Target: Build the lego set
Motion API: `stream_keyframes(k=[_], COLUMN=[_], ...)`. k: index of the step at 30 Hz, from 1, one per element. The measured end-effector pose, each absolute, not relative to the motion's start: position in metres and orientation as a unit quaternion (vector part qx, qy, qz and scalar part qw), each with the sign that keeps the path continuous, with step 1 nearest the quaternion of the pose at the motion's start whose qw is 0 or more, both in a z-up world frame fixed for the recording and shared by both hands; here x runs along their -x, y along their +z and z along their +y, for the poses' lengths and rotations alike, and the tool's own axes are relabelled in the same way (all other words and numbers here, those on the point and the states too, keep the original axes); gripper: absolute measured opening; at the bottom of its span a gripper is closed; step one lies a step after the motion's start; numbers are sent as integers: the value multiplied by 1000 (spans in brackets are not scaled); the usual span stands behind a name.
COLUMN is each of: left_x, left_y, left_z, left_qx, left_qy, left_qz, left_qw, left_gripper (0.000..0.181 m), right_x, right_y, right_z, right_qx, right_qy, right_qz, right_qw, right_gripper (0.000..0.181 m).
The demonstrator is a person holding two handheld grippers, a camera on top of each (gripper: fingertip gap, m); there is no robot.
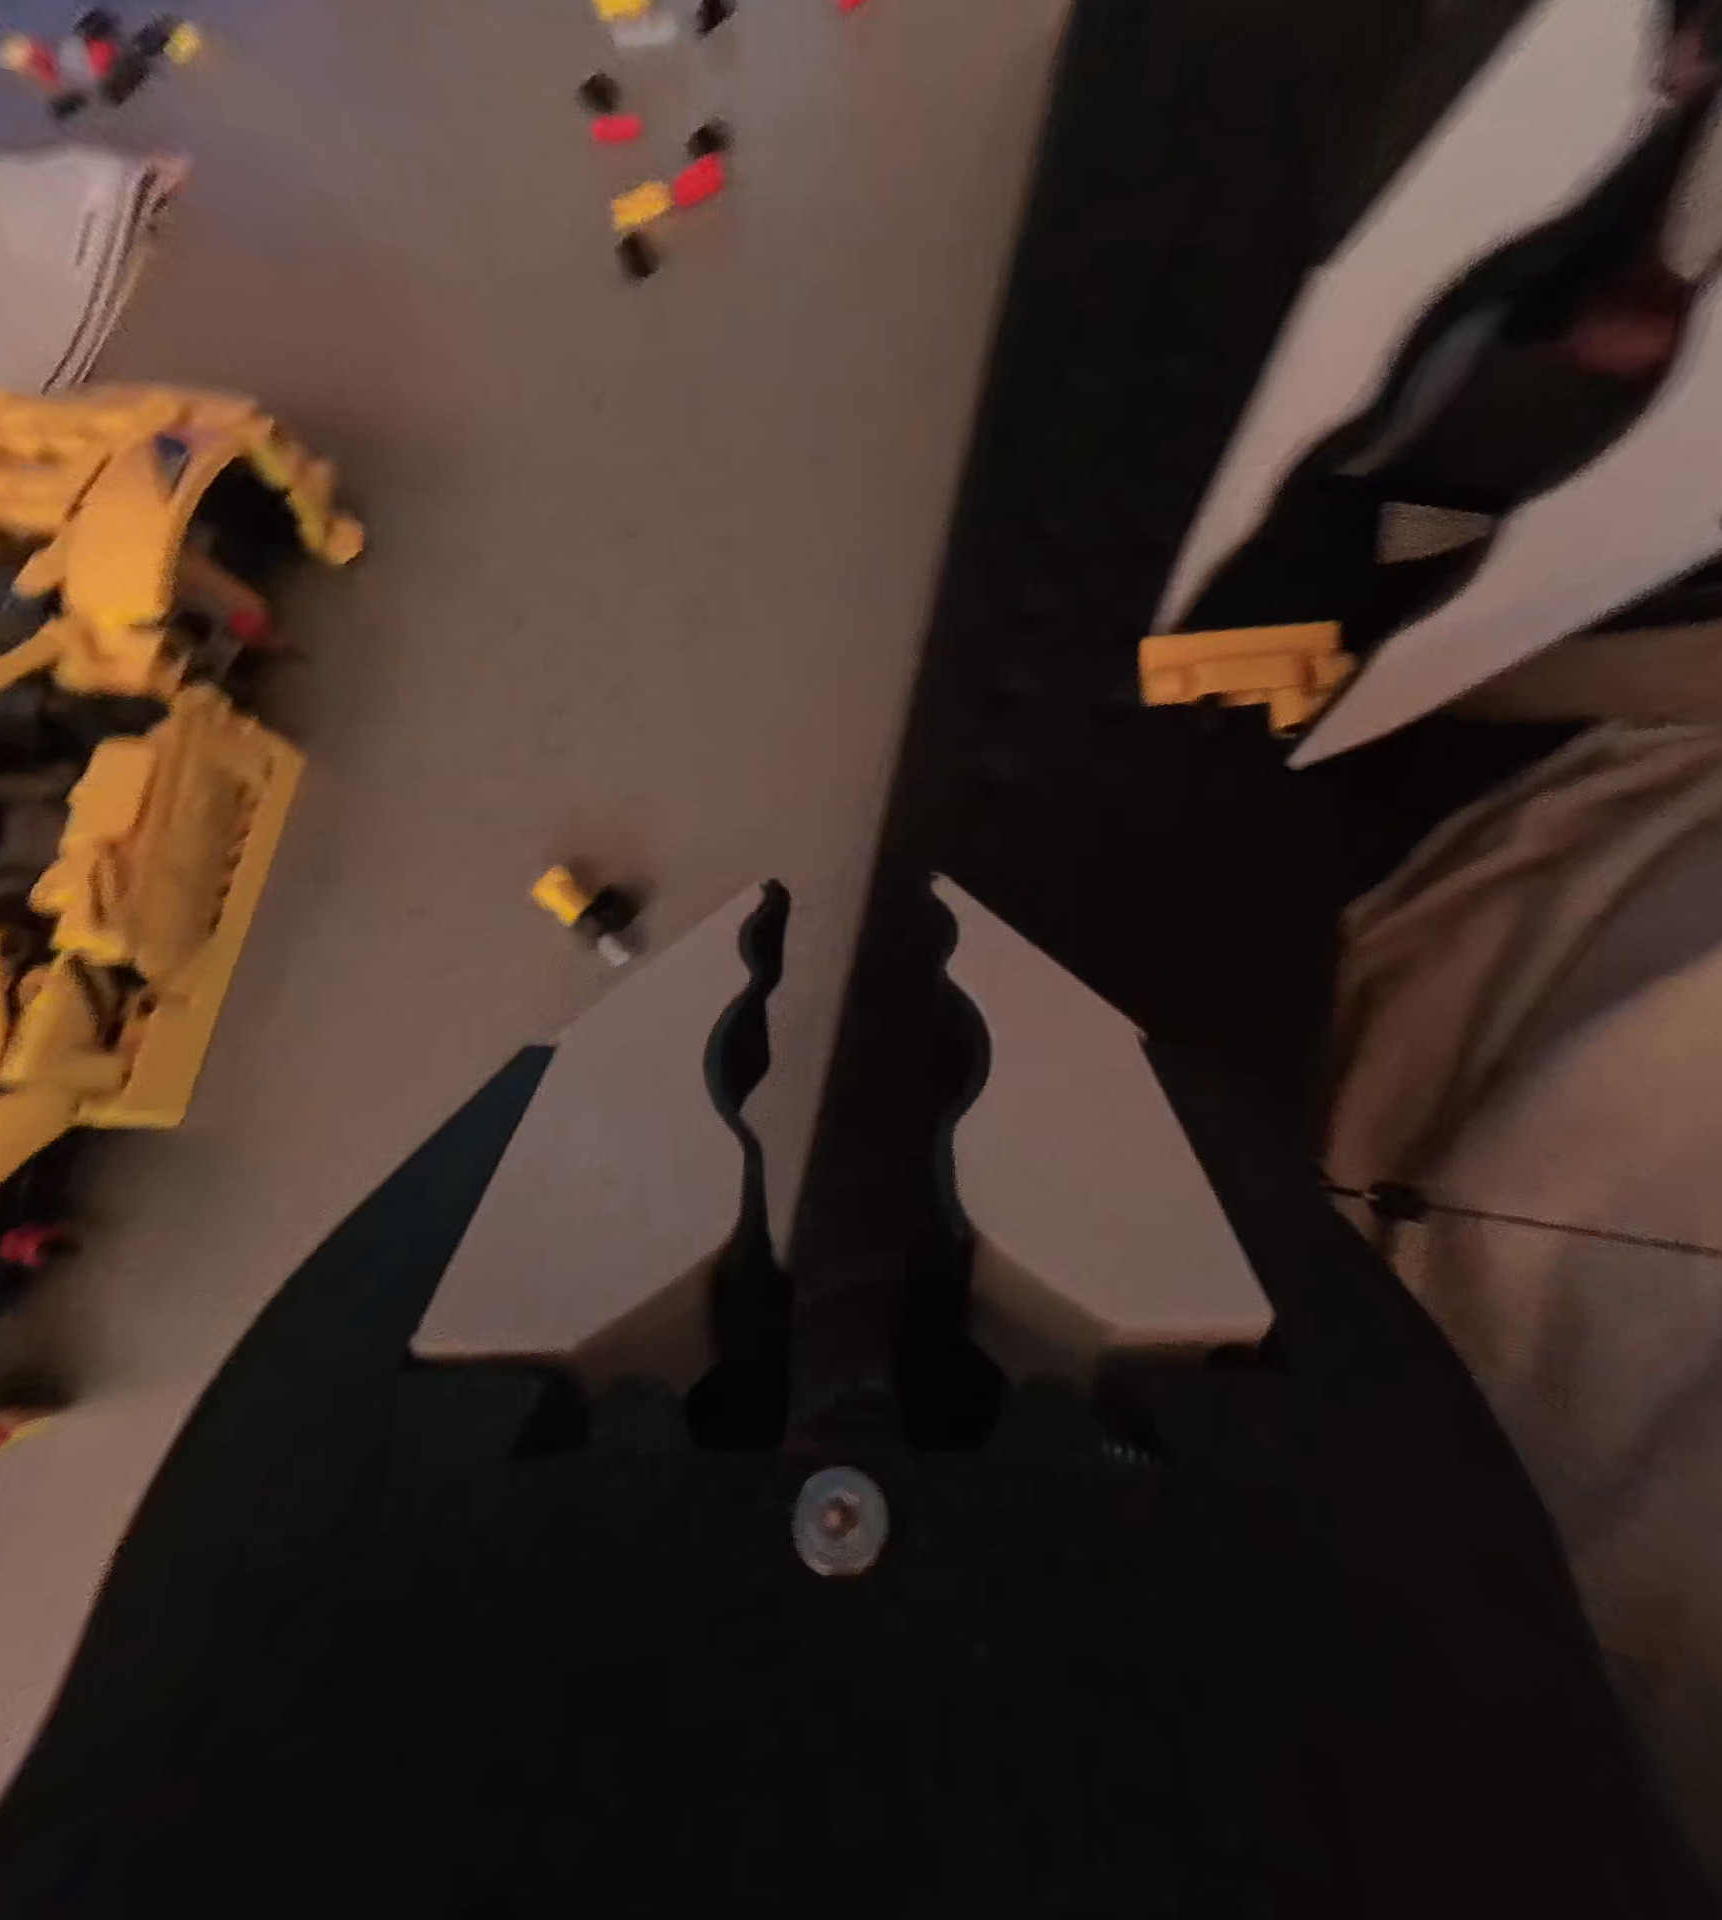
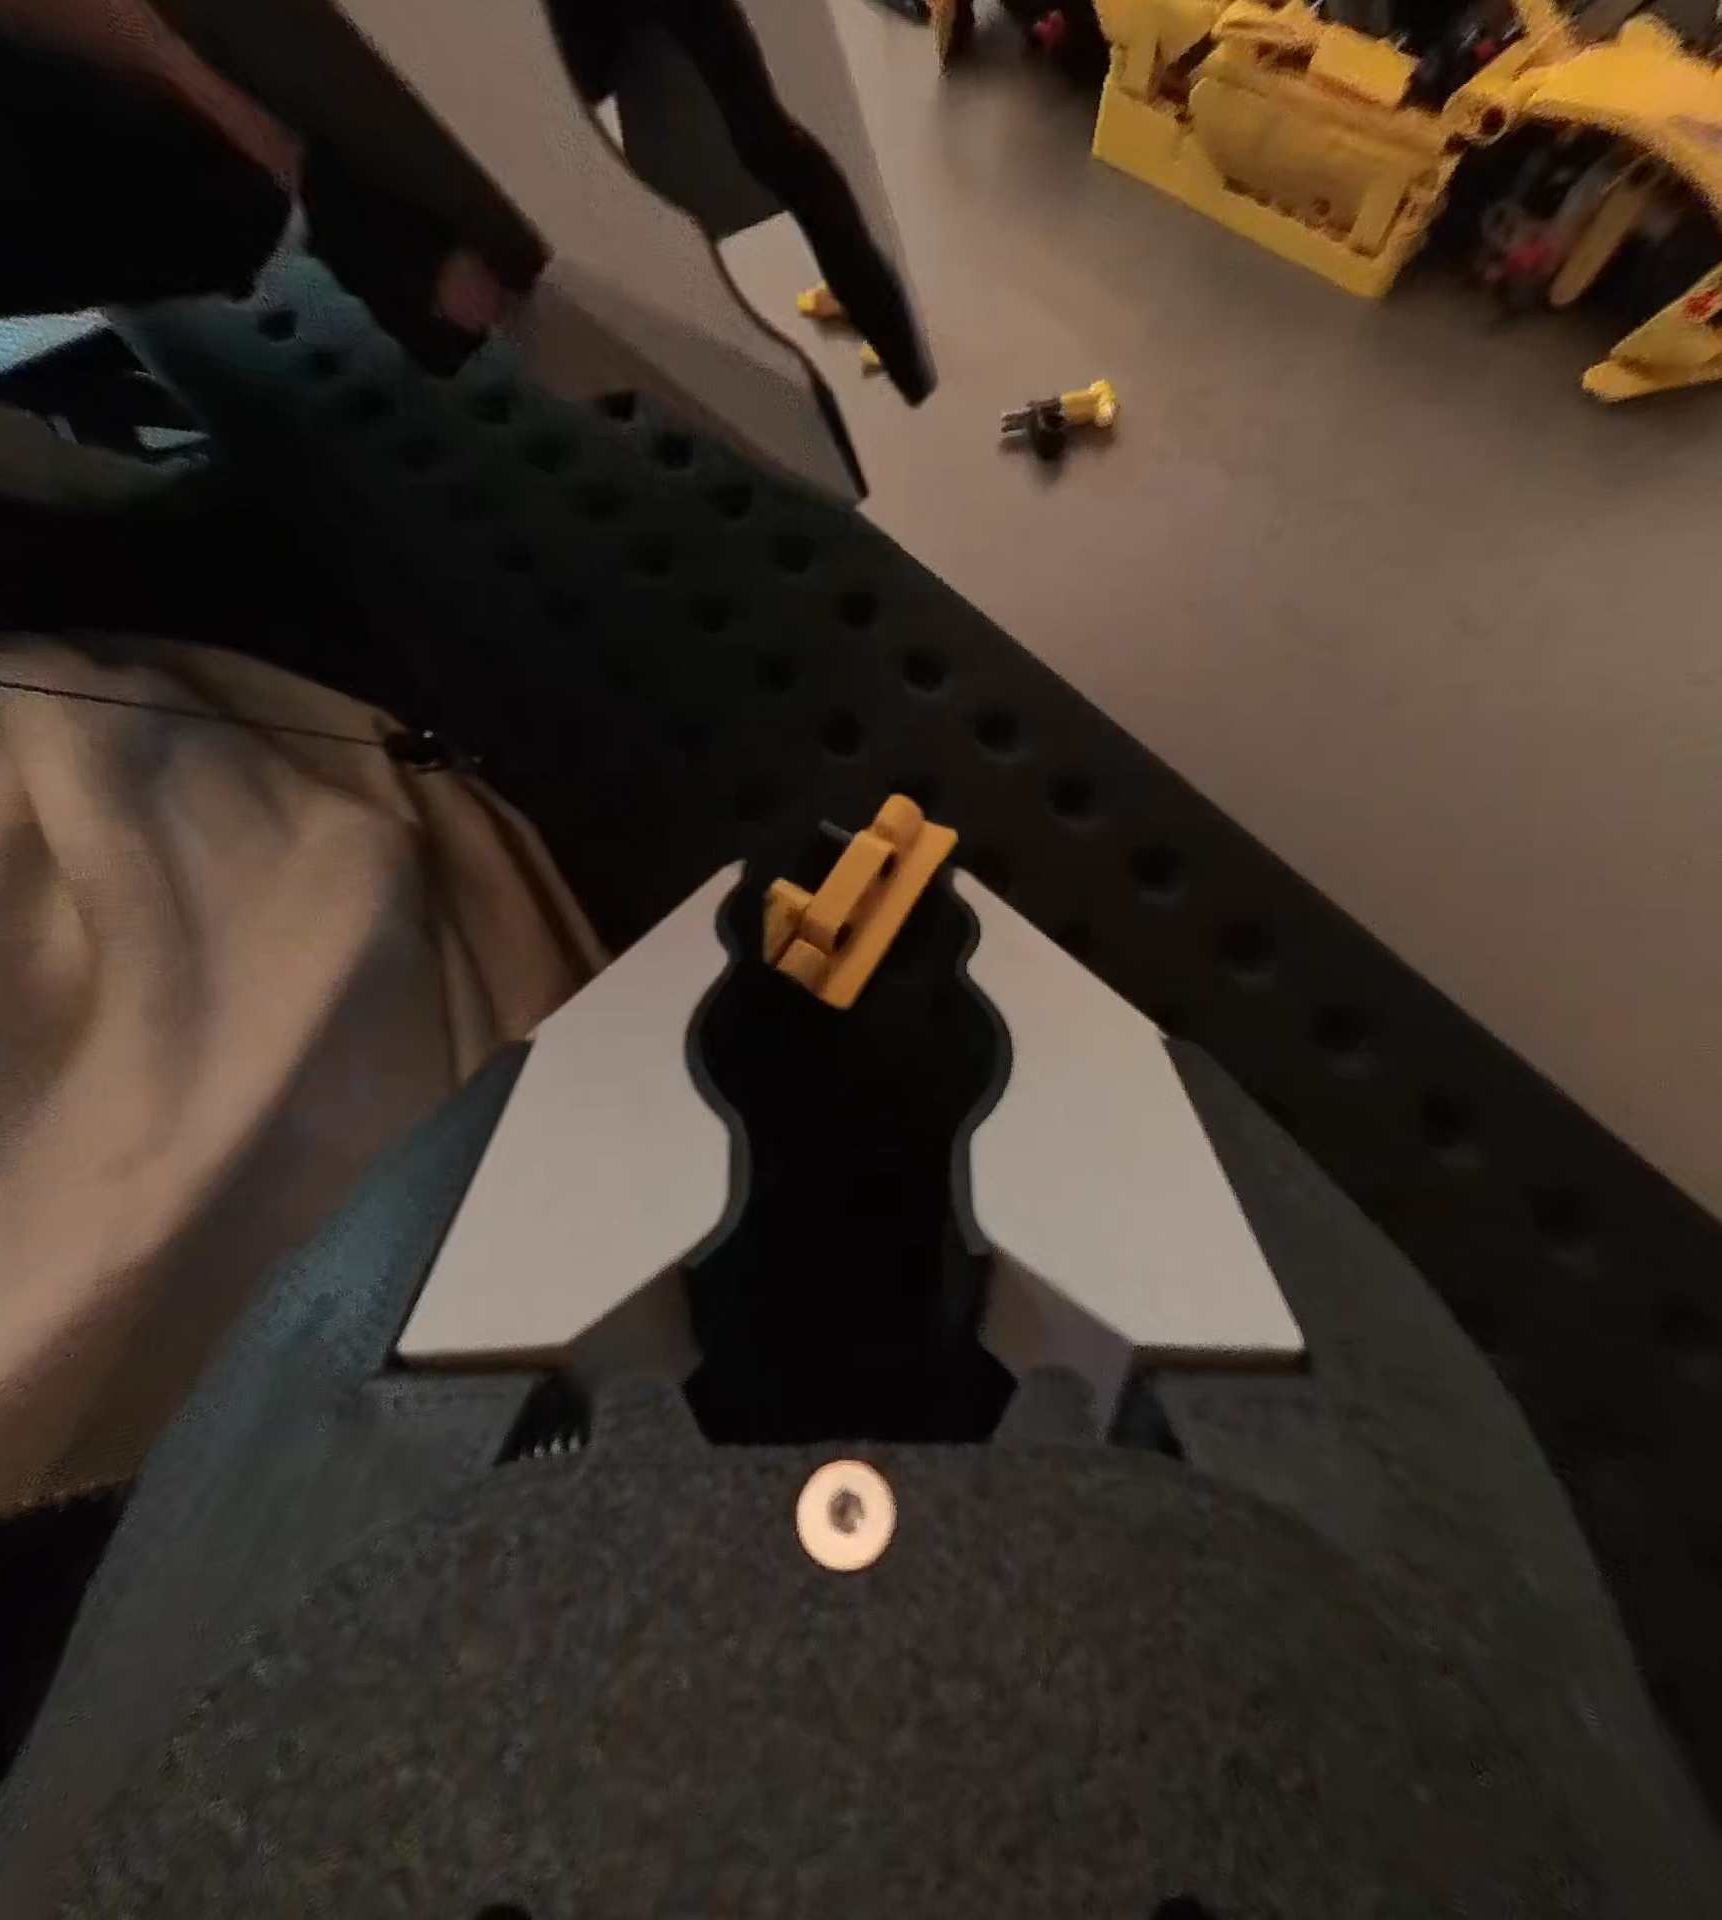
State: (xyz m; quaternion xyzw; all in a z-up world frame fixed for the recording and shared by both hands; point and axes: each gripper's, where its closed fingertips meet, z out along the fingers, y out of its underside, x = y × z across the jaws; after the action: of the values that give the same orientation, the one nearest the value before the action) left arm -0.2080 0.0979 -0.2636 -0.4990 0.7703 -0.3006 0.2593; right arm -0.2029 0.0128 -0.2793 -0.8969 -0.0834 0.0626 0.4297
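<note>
Right gripper (image 2: 852, 883) pinches knobbly yellow lego piece (image 2: 852, 909).

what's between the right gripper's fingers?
A small yellow lego piece pinched at the tips of the right gripper; the left wrist view shows it too. Behind it is the black perforated table edge. Its contact faces are hidden.
</note>
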Motion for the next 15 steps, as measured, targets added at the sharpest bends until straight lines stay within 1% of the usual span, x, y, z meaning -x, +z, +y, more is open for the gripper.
stream_keyframes(k=[4,7,11,14,15], left_x=[199,193,185,183,183], left_y=[-271,-281,-296,-300,-300], left_z=[141,152,152,152,150], left_qx=[592,616,617,610,605], left_qy=[-288,-290,-270,-262,-267], left_qz=[707,692,705,715,720], left_qw=[259,241,221,219,213], left_gripper=[24,25,25,26,23], right_x=[186,164,135,131,134], right_y=[-278,-267,-265,-278,-283], right_z=[18,29,74,117,126], right_qx=[906,902,893,870,862], right_qy=[14,-11,19,91,121], right_qz=[-115,-150,-228,-302,-327], right_qw=[408,404,389,379,369], right_gripper=[31,29,29,29,29])
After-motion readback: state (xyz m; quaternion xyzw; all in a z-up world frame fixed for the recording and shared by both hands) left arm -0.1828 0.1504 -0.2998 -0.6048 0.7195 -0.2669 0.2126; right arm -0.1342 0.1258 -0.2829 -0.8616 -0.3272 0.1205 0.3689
